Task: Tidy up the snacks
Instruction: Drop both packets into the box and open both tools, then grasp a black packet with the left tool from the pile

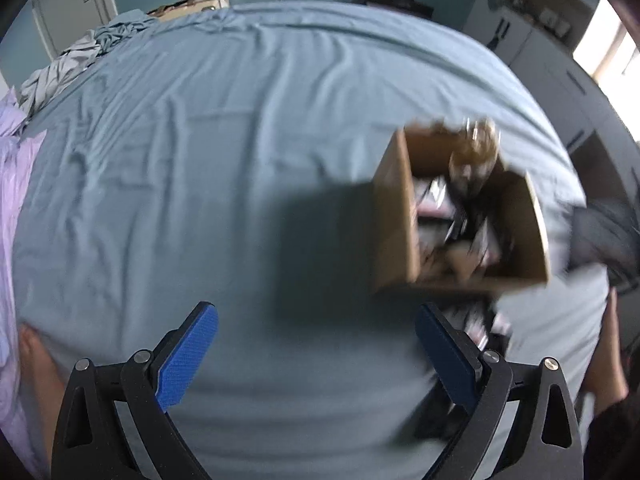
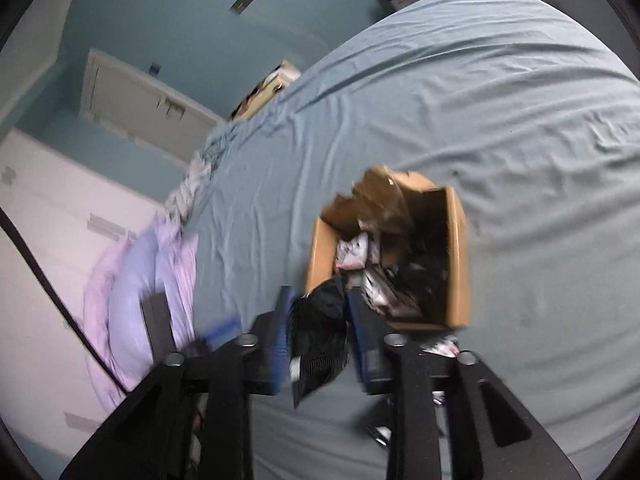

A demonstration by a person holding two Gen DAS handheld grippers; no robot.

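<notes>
An open cardboard box (image 1: 394,216) sits on the blue bed sheet (image 1: 224,152), holding several pink-white and black snack packets (image 1: 436,204). It also shows in the right wrist view (image 2: 458,260), with packets (image 2: 356,252) inside. My left gripper (image 1: 316,332) is open and empty, above the sheet to the left of the box. My right gripper (image 2: 316,312) is shut on a black snack packet (image 2: 318,340), held just before the box's near left corner. More packets (image 1: 476,320) lie on the sheet in front of the box.
A lilac pillow (image 2: 140,280) and crumpled bedding (image 1: 60,68) lie at the bed's left side. A dark garment (image 1: 604,232) lies right of the box. White cupboards (image 1: 532,52) stand beyond the bed. A person's arm (image 1: 608,356) is at the right edge.
</notes>
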